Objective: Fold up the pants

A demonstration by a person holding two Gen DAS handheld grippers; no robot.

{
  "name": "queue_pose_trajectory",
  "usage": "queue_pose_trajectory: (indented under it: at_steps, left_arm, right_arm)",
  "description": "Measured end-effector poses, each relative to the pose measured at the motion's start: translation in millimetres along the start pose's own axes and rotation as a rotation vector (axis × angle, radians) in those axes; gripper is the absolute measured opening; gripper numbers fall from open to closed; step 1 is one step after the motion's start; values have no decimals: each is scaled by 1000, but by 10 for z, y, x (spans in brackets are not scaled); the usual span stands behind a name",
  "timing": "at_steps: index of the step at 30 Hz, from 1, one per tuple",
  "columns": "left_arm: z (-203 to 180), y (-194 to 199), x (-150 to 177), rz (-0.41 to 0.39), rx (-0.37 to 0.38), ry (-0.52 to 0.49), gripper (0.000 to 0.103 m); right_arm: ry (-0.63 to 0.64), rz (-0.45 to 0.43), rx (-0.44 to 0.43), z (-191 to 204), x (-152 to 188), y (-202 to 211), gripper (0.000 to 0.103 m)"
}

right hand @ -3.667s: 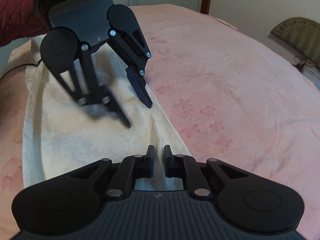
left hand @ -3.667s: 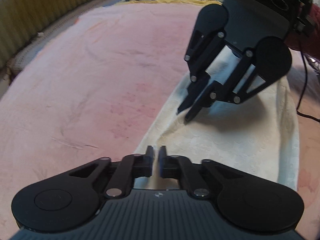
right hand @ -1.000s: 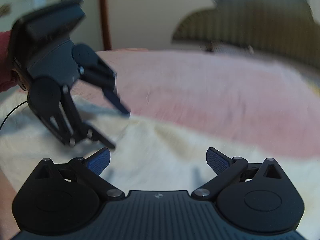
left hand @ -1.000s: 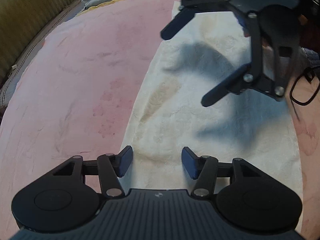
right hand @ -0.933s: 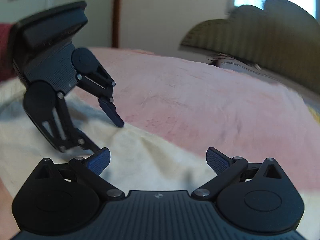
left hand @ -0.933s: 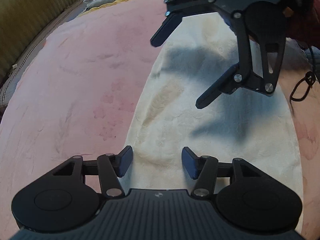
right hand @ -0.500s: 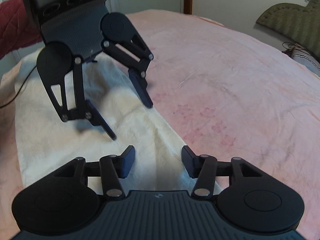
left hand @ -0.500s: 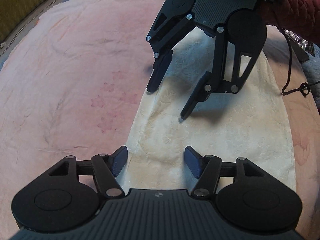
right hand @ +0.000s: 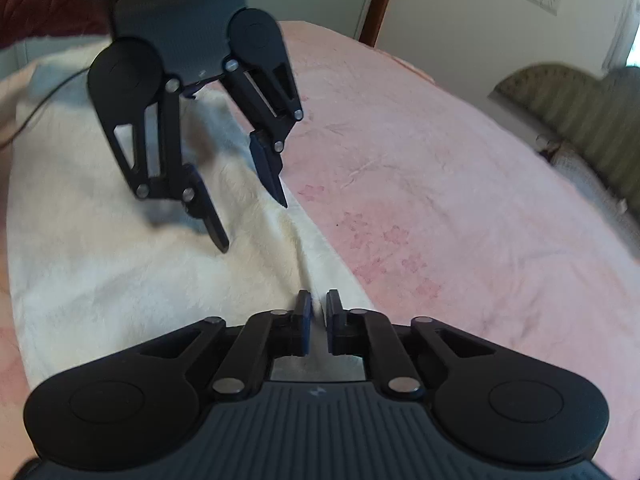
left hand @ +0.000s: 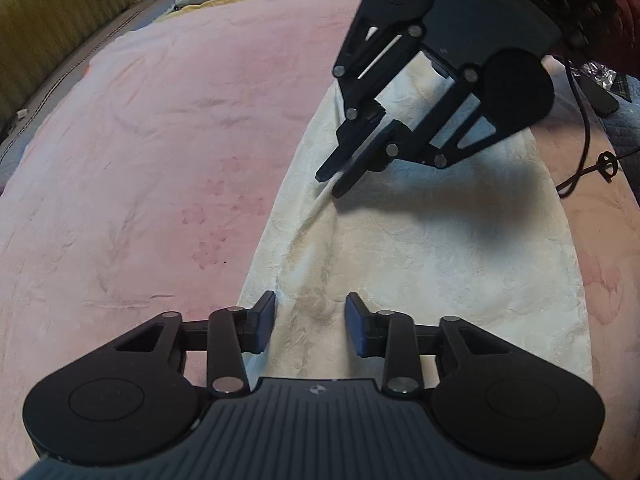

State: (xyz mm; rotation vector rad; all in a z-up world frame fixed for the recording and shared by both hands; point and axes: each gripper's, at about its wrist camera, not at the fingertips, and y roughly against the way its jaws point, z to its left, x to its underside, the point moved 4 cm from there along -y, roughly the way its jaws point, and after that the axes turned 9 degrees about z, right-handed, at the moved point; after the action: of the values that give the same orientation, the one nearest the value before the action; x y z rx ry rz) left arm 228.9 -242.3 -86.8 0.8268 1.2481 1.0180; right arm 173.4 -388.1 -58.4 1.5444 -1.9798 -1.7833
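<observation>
If only one side has a real grip when the lift begins, the cream pants, lying flat on the pink bed, could skew. The left gripper has just been narrowing, jaws apart astride a ridge; the right gripper has pinched together on that fold.

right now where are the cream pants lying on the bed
The cream textured pants lie flat on the pink floral bedspread, filling the centre and right of the left wrist view. Their left edge ridge is pinched in the right gripper.
</observation>
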Motion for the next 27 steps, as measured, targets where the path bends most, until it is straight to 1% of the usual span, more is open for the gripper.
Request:
queue_pose_trajectory:
  at_steps: [1,2,3,4,6,7,9,11,13,14,15,17,18,21,23,24,25,26,27]
  left_arm:
    - [6,2,9,-6,-8,14,28]
    - [11,9,9,-14,-23,27,18]
    - [13,23,-2,-25,-48,41,13]
    - [28,26,0,-37,-70,65,11]
    - [63,37,8,-58,-86,111,8]
    - [61,27,10,-59,-95,119,7]
    - [1,43,-3,-59,-133,117,7]
    - [7,45,-13,-65,-155,132,7]
    - [55,74,-21,-77,-184,155,7]
    - [96,89,-32,-81,-211,169,5]
    - [143,102,-42,-76,-216,182,5]
    - [217,110,-66,-78,-234,207,2]
    - [233,105,-79,-80,-241,207,2]
    - [212,88,-84,-92,-214,210,2]
    - [206,114,-74,-113,-229,218,2]
    - [215,142,-75,-124,-217,238,4]
    - [228,186,-73,-140,-217,274,17]
    - [227,250,-69,-162,-218,315,20]
    - [218,301,-80,-176,-216,346,22]
  right_arm:
    - [35,1,52,75,7,-2,7]
    - [50,-7,80,125,8,6,7]
    - [71,-14,126,169,8,11,7]
    - [93,-17,161,206,6,7,7]
    - [102,-31,214,227,-9,-7,6]
    - [114,-27,238,227,-20,-27,6]
    - [93,-31,244,181,-55,-65,6]
    - [106,-24,272,151,-95,-120,6]
    - [93,-33,293,82,-137,-148,4]
    - [82,-28,291,44,-163,-174,4]
    - [70,-28,293,-1,-173,-201,4]
    - [27,-32,284,-105,-191,-256,4]
    - [-27,-26,271,-177,-195,-266,4]
    - [-165,-18,197,-238,-182,-123,4]
    - [-251,13,117,-192,-118,36,4]
    - [-295,30,70,-176,-69,93,4]
    - [-338,66,5,-173,-5,97,4]
    - [-371,96,-43,-161,73,64,4]
    - [-392,118,-40,-188,125,-9,4]
